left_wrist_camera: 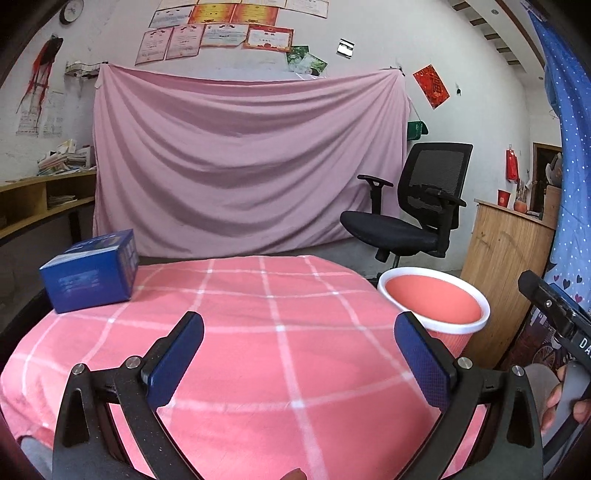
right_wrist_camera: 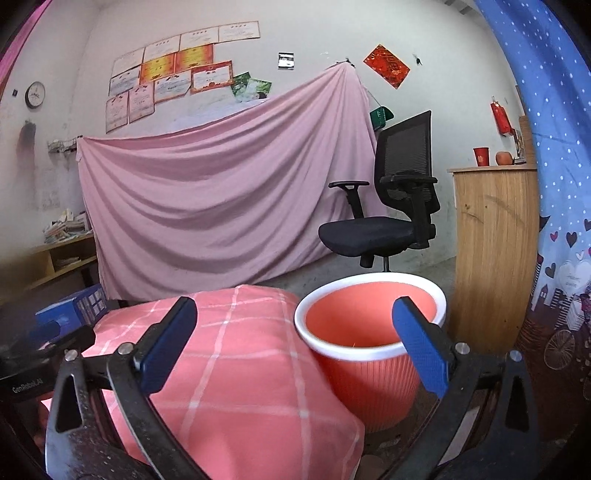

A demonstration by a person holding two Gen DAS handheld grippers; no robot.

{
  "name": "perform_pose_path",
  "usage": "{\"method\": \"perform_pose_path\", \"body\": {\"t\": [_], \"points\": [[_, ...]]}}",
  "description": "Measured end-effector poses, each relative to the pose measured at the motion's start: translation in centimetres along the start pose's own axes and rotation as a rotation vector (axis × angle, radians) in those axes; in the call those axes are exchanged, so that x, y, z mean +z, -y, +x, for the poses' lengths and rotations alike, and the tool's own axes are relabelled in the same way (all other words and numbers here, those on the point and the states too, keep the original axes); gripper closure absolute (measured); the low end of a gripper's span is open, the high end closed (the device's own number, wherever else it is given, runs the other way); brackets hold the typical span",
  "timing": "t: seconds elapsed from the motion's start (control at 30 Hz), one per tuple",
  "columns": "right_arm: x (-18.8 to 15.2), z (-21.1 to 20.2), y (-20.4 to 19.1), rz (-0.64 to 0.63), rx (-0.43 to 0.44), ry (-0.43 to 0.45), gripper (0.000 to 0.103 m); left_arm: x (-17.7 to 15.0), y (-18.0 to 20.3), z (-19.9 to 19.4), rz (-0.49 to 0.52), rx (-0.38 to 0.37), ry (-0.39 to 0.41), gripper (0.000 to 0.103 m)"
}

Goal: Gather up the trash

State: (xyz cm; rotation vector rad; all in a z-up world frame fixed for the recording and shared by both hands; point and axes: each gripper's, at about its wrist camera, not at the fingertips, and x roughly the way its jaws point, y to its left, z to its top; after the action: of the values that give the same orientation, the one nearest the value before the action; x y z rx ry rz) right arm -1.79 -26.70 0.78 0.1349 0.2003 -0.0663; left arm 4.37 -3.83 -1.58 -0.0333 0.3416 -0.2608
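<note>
Beyond right tool [right_wrist_camera: 294, 314], seemingly empty bin [right_wrist_camera: 369, 332]

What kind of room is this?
Probably a home study or spare room: certificates taped to the wall, a black office chair, stacked books on a wooden shelf, and a checked cloth on the table.

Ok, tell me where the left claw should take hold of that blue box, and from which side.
The blue box sits flat at the table's far left corner, its long face toward the camera. Probably best: come from above with the open left claw and close across the shorter width, on the two end faces, near the top edge.
</note>
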Motion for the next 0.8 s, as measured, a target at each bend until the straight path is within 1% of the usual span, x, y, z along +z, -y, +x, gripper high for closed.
{"method": "perform_pose_path", "body": {"t": [0.27, 0.53, 0.8], "points": [[-0.7, -2.8, -2.5, -0.035, -0.013, 0.016, 0.0, -1.5, -1.9, -2.7, -0.014, 0.054, 0.008, 0.002], [-2.1, -1.8, -3.5, -0.063, -0.028, -0.071, 0.0, -2.1, -2.8, -4.0, -0.039, 0.098, 0.023, 0.002], [-3.3, -0.9, -4.2, -0.1, -0.033, -0.12, 0.0, -2.4, -2.6, -3.9, -0.029, 0.113, 0.026, 0.002]]}}
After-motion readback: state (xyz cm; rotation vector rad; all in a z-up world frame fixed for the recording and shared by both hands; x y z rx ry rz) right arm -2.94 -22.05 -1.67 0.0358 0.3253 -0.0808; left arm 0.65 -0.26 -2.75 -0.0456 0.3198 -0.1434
